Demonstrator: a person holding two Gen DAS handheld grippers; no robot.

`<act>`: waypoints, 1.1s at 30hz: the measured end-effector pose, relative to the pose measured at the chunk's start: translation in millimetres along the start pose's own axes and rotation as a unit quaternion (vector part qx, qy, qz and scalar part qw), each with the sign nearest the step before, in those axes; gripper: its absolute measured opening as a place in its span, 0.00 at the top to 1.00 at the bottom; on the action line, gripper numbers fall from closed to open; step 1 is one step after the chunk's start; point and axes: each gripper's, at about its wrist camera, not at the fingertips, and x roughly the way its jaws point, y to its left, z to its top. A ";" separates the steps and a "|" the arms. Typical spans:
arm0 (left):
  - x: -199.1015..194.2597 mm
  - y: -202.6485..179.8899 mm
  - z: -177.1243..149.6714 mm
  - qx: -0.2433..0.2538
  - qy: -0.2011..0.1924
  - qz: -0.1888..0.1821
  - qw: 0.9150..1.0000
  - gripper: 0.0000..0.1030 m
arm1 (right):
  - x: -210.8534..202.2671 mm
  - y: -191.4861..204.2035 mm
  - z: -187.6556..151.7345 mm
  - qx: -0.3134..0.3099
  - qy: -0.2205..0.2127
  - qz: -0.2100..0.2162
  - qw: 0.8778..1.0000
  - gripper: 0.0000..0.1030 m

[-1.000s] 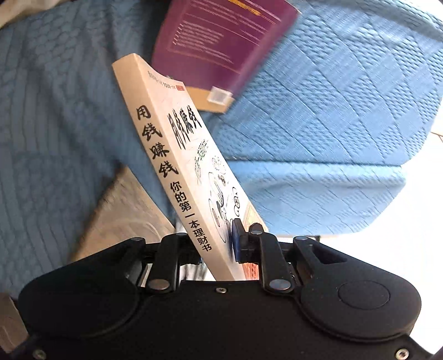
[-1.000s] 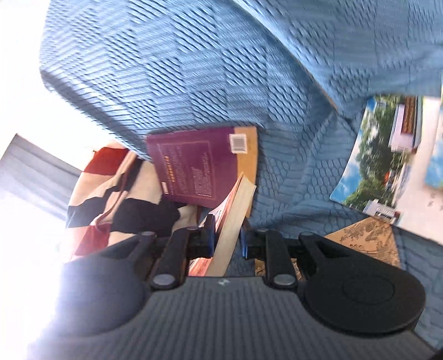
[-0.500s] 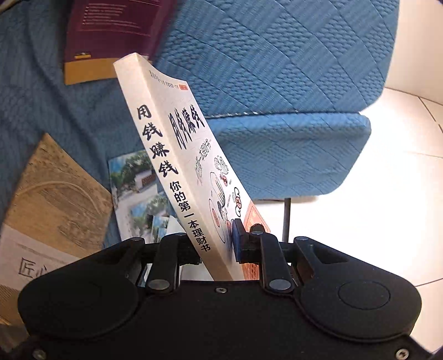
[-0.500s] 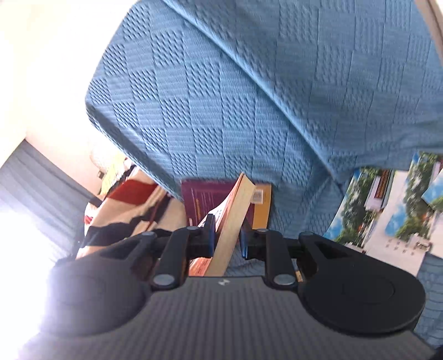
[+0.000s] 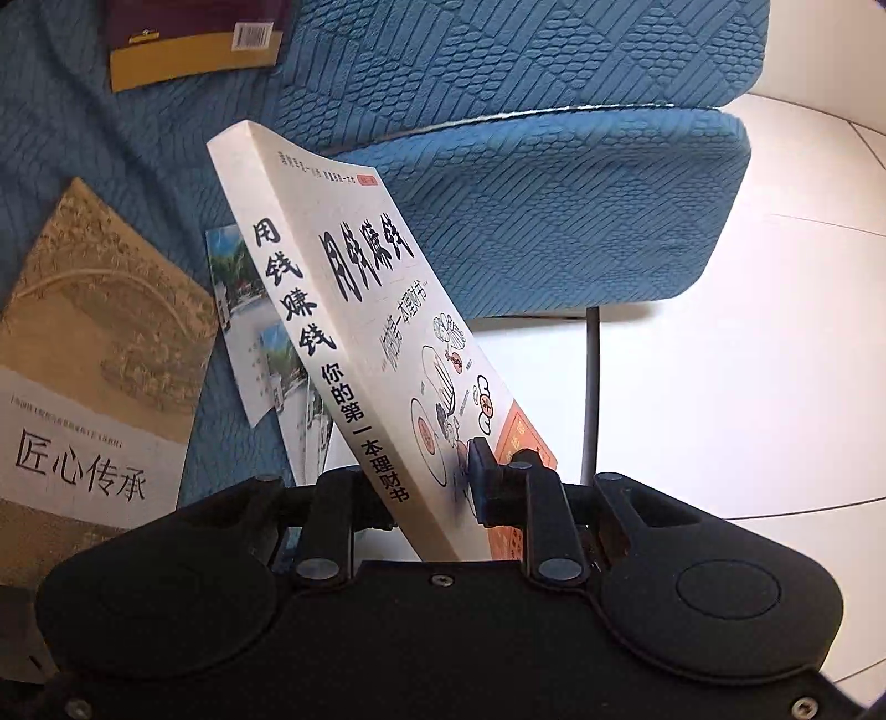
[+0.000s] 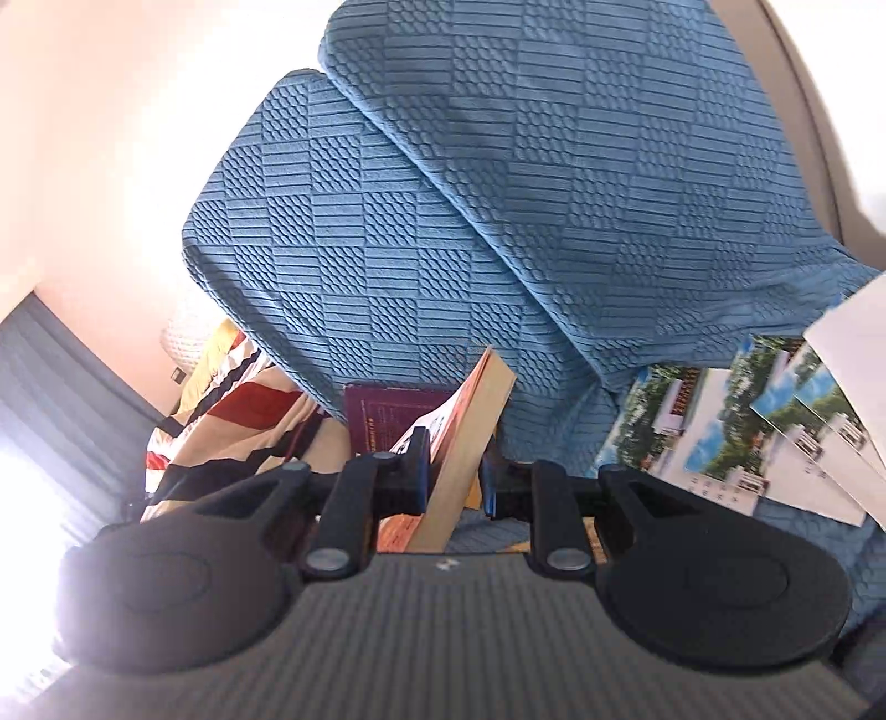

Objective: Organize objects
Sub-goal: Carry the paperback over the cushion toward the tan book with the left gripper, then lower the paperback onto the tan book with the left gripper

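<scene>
A white paperback [image 5: 332, 310] with black Chinese lettering on spine and cover stands tilted in my left gripper [image 5: 415, 476]. The blue right pad [image 5: 479, 476] presses on its front cover and the jaws are opening slightly with the book still between them. In the right wrist view my right gripper [image 6: 454, 476] is shut on a book with an orange cover [image 6: 470, 410], its cream page edges facing me. Both books hang above the blue sofa [image 5: 554, 194].
On the seat lie a purple and gold book [image 5: 188, 50], a brown book with a bridge picture [image 5: 99, 354] and several photo brochures [image 5: 249, 310]. A metal leg [image 5: 591, 387] and white floor tiles [image 5: 747, 387] are at right. A striped cloth [image 6: 232, 399] lies beyond the cushions [image 6: 498, 194].
Both grippers have risen and drawn back from the sofa with their books. The brown book, brochures and floor came into the left view. The purple book slid toward the top left.
</scene>
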 end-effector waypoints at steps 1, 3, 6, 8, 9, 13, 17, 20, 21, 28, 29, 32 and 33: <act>2.7 5.3 -3.9 -0.001 0.005 0.002 1.000 0.79 | -2.4 -4.5 -4.8 0.000 0.001 -0.004 1.000 0.79; 6.0 17.2 -13.3 -0.002 0.014 0.005 1.000 0.78 | -6.7 -13.1 -13.7 0.005 0.003 -0.011 1.000 0.79; 15.4 33.1 -21.7 -0.007 0.027 0.016 0.999 0.77 | -11.2 -26.6 -29.4 0.009 0.003 -0.018 1.000 0.79; 20.4 42.9 -26.9 -0.005 0.032 0.030 0.999 0.77 | -12.4 -35.4 -41.2 0.016 0.006 -0.026 1.000 0.79; 22.5 48.0 -28.0 -0.002 0.035 0.034 0.999 0.77 | -12.7 -39.2 -47.0 0.016 0.007 -0.029 0.999 0.79; 32.8 69.6 -31.5 0.005 0.043 0.058 0.997 0.75 | -10.3 -45.2 -70.6 -0.008 0.007 -0.059 0.998 0.79; 39.3 92.1 -31.6 0.003 0.047 0.072 0.996 0.74 | -3.6 -50.7 -89.4 -0.023 0.010 -0.078 0.997 0.78; 42.0 107.9 -31.1 -0.006 0.048 0.079 0.996 0.74 | 1.0 -56.0 -101.2 -0.028 0.012 -0.088 0.996 0.78; 42.9 112.8 -31.1 -0.009 0.046 0.084 0.995 0.74 | 2.6 -57.8 -105.0 -0.026 0.014 -0.090 0.996 0.78; 50.6 135.9 -28.2 -0.025 0.043 0.114 0.992 0.73 | 13.4 -71.6 -123.9 -0.012 0.035 -0.101 0.994 0.76; 50.3 135.5 -27.4 -0.023 0.038 0.124 0.991 0.71 | 14.6 -73.3 -125.2 -0.007 0.039 -0.096 0.995 0.76; 50.0 133.0 -21.9 -0.016 0.024 0.159 0.987 0.68 | 19.7 -73.5 -130.9 -0.002 0.062 -0.083 0.995 0.76; 49.3 133.0 -19.3 -0.016 0.021 0.167 0.986 0.67 | 21.8 -72.5 -133.6 -0.001 0.069 -0.081 0.994 0.75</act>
